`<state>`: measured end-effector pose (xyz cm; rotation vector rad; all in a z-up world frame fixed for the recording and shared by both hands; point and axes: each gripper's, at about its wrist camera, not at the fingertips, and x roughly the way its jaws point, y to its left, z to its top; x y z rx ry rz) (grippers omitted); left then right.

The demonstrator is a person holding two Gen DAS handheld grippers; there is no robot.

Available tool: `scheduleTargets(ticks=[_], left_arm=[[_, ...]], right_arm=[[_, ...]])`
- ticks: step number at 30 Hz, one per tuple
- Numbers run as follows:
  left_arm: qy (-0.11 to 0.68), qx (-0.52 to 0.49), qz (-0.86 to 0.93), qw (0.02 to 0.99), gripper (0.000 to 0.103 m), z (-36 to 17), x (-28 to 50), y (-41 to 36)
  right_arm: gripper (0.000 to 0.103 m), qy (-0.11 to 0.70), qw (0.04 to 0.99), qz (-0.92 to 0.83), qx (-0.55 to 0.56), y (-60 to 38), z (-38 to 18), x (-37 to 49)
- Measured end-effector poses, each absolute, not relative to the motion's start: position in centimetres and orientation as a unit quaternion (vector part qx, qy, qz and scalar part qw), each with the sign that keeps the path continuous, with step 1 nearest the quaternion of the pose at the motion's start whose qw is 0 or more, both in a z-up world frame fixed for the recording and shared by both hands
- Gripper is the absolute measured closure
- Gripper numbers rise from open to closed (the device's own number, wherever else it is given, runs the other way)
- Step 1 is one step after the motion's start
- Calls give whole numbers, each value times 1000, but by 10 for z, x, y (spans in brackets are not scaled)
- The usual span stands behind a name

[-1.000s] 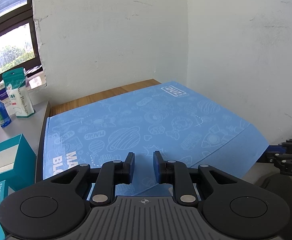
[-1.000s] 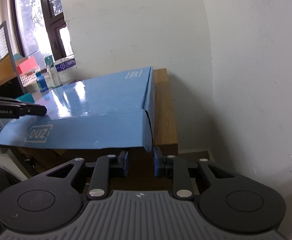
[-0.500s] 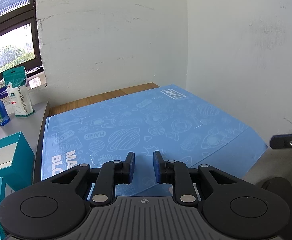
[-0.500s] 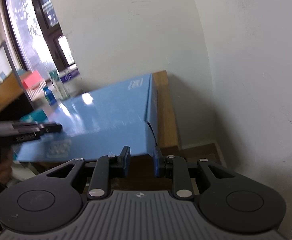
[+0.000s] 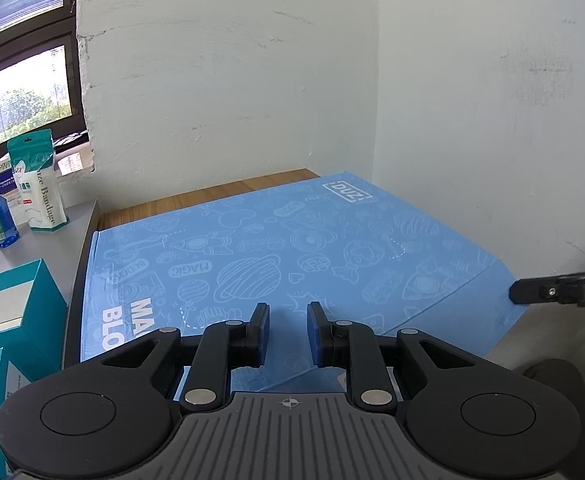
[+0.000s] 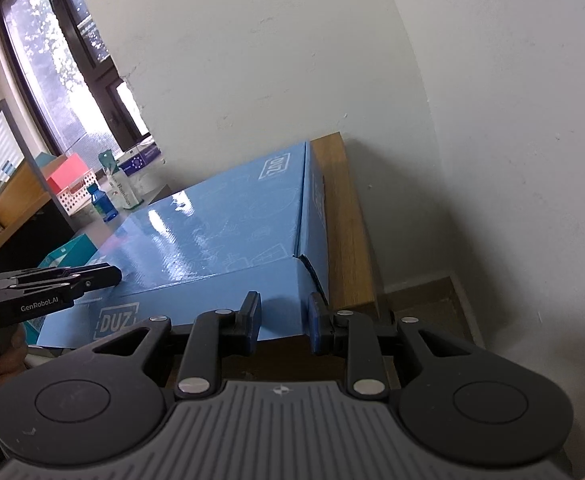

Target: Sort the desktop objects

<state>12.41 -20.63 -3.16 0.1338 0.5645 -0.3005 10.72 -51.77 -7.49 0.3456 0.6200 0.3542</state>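
Note:
A large flat blue DUZ box printed with white cartoon drawings lies on a wooden desk in the room's corner. My left gripper hovers above its near edge, open a little and empty. My right gripper is open a little and empty, level with the box's near right corner, beside the front flap. The right gripper's tip shows at the right edge of the left wrist view. The left gripper shows at the left of the right wrist view.
A teal honor box stands left of the blue box. A blue bottle and a white and green pouch stand on a grey surface at the far left. White walls close the back and right. A pink basket sits by the window.
The right gripper has swung left and up, then back down toward the box's near right corner. In the left wrist view its tip rose and drew back to the right. The box has not moved.

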Motion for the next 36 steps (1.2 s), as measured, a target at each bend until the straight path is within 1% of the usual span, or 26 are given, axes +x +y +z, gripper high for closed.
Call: scheduleTargets(ticks=[6, 16, 19, 36], left_arm=[[275, 63, -144, 948, 80, -30, 112, -199], [275, 63, -84, 956, 80, -31, 57, -159], [272, 48, -73, 958, 80, -34, 46, -145], [250, -11, -92, 964, 80, -44, 28, -121]], right_arm=[[73, 301, 927, 161, 157, -510, -84, 106], [73, 317, 927, 156, 128, -503, -81, 110], [73, 320, 928, 153, 118, -501, -78, 110], [73, 350, 926, 129, 59, -483, -56, 115]])
